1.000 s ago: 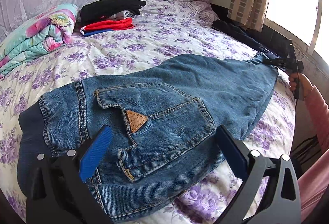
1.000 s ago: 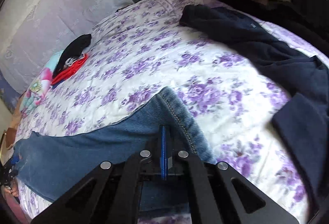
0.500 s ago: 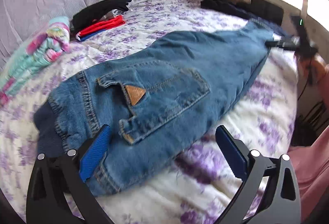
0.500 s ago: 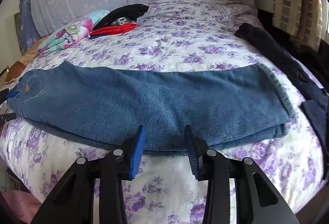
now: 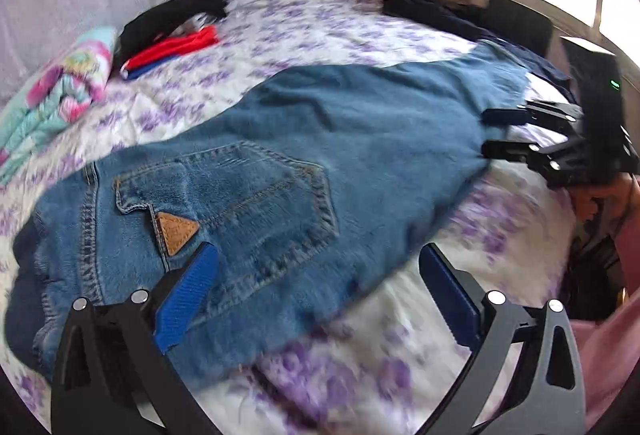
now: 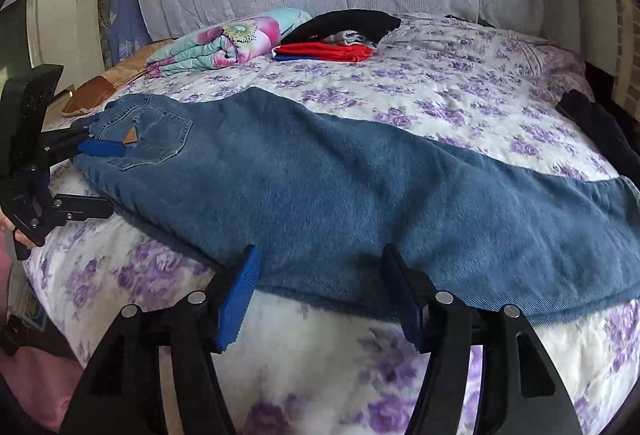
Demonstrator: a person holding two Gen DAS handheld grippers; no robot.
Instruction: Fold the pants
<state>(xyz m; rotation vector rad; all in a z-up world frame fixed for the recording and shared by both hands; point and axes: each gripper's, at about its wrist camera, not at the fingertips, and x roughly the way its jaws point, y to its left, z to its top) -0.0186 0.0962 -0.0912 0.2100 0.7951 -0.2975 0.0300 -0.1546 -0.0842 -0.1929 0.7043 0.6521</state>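
Honestly, the jeans [image 6: 340,195] lie folded lengthwise; the left gripper [image 5: 316,299] gapes empty at the waist, and the right gripper [image 6: 320,295] is opening over the leg edge. Each should bite both layers squarely before the crosswise fold.

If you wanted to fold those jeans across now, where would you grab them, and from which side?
Probably at the two ends. The jeans lie flat, legs stacked, along the near bed edge. The left gripper, open, sits by the waistband and pocket; the right gripper, jaws opening with nothing between them, faces the mid-leg. Slide each lower finger under the near edge, from the bedside, where the cloth is thin.
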